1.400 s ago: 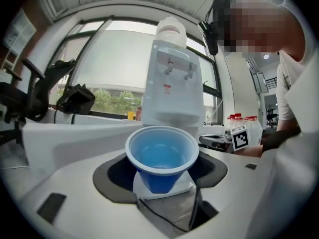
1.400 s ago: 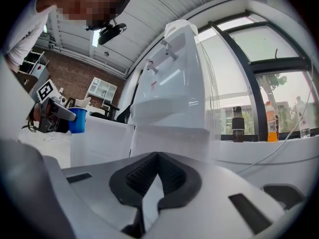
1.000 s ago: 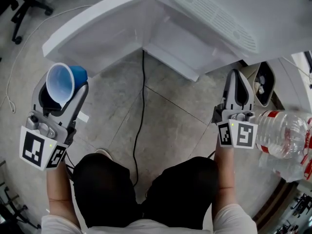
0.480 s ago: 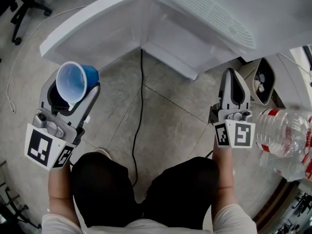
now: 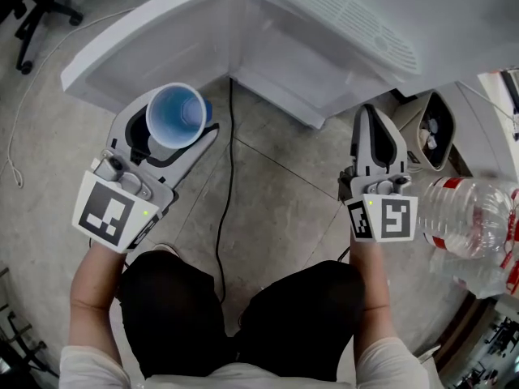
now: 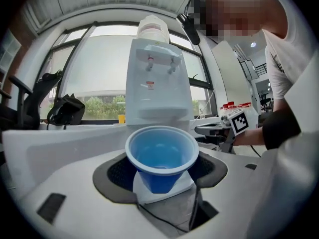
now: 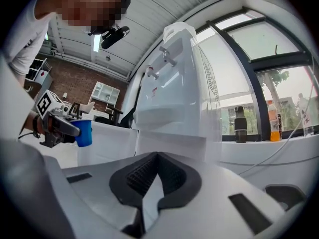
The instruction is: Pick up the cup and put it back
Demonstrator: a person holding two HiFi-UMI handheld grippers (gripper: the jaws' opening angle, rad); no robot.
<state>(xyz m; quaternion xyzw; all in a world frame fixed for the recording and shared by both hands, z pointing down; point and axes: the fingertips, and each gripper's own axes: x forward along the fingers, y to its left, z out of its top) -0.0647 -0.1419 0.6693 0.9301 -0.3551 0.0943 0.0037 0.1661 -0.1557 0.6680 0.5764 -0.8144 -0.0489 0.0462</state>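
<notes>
Cup [image 6: 161,156], blue and empty, sits upright with its mouth up, pinched low on its wall by the jaws of the left gripper [image 5: 180,113] and carried in the air, probably kept level so it cannot slip out. Right gripper [image 5: 371,113] hangs alongside with its jaws pressed together on nothing, apparently not needed. Beyond both stands a white dispenser [image 6: 157,78], likely where the cup goes back.

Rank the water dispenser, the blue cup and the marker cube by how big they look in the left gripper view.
Largest: water dispenser.
Next: blue cup, though it sits right at the camera, which inflates it.
Smallest: marker cube, far off to the right.
</notes>
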